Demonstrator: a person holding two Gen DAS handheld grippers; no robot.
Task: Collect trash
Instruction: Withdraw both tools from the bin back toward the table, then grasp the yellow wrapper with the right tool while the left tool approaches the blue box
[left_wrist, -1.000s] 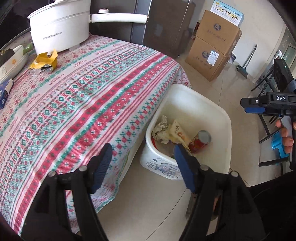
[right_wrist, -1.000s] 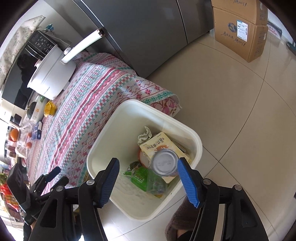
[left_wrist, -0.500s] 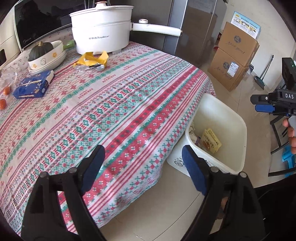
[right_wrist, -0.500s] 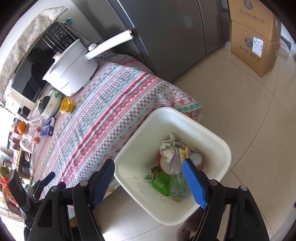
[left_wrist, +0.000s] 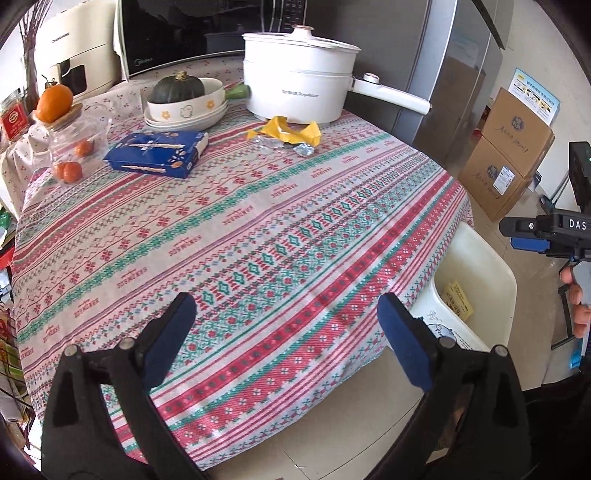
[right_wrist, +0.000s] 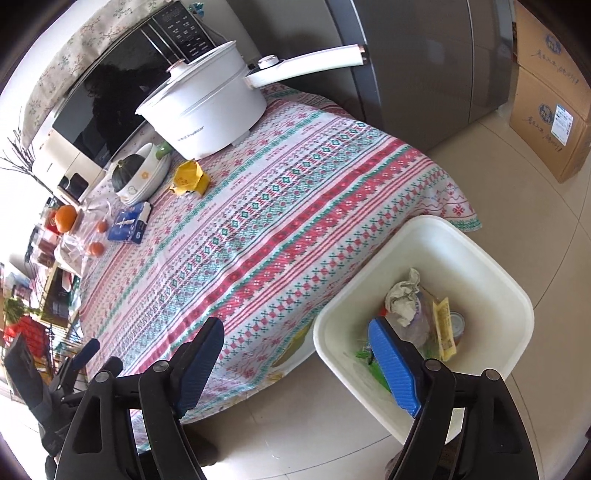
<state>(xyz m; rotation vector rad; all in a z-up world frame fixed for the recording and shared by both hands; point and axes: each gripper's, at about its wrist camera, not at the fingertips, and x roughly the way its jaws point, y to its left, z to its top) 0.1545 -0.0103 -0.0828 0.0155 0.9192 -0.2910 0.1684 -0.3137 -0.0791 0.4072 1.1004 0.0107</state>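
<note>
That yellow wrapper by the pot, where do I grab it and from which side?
Judging by its pose, take the yellow wrapper by a raised yellow fold, not the flat silvery foil lying toward the table's middle. Come from above on the open tablecloth side, since the white pot stands close behind it. The left gripper is open and empty, and faces it.

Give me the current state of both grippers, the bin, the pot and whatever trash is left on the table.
left gripper: open, empty
right gripper: open, empty
white bin: on floor, holds trash
yellow wrapper: crumpled, lying on tablecloth
white pot: lid on
blue box: lying flat
</note>
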